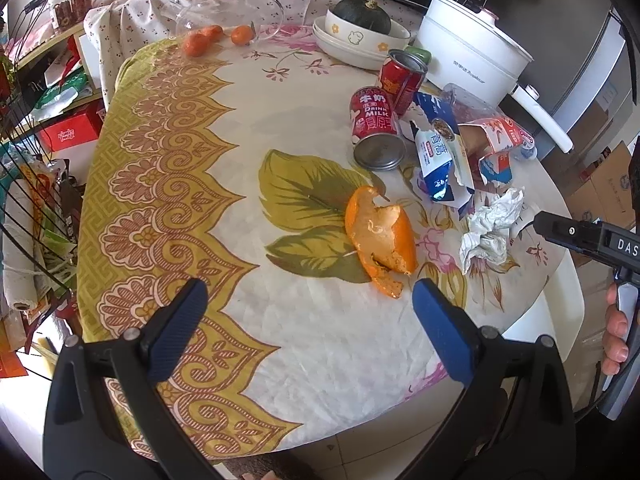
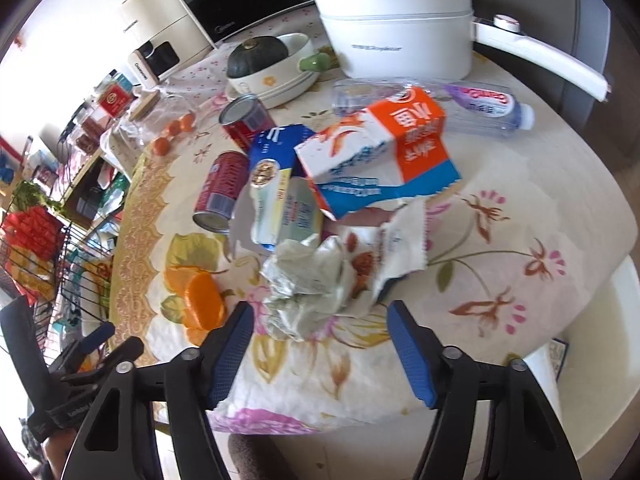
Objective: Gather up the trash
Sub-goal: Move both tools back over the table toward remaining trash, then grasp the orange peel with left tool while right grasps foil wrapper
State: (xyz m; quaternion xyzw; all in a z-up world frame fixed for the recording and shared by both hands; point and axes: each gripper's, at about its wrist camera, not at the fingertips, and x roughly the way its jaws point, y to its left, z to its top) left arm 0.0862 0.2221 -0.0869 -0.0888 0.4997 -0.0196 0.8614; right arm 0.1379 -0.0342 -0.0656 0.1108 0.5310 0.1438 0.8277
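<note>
Tablecloth [image 1: 248, 208] below; jaws apart, empty

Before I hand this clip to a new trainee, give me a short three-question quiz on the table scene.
1. True or false: the left gripper holds the orange peel.
2. Which lies nearest the right gripper? A) crumpled tissue B) plastic bottle C) white pot
3. How does the red milk can nearest the peel sit: upright or on its side?

Key: 1 false, fingers open, empty. 2 A. 3 on its side.
</note>
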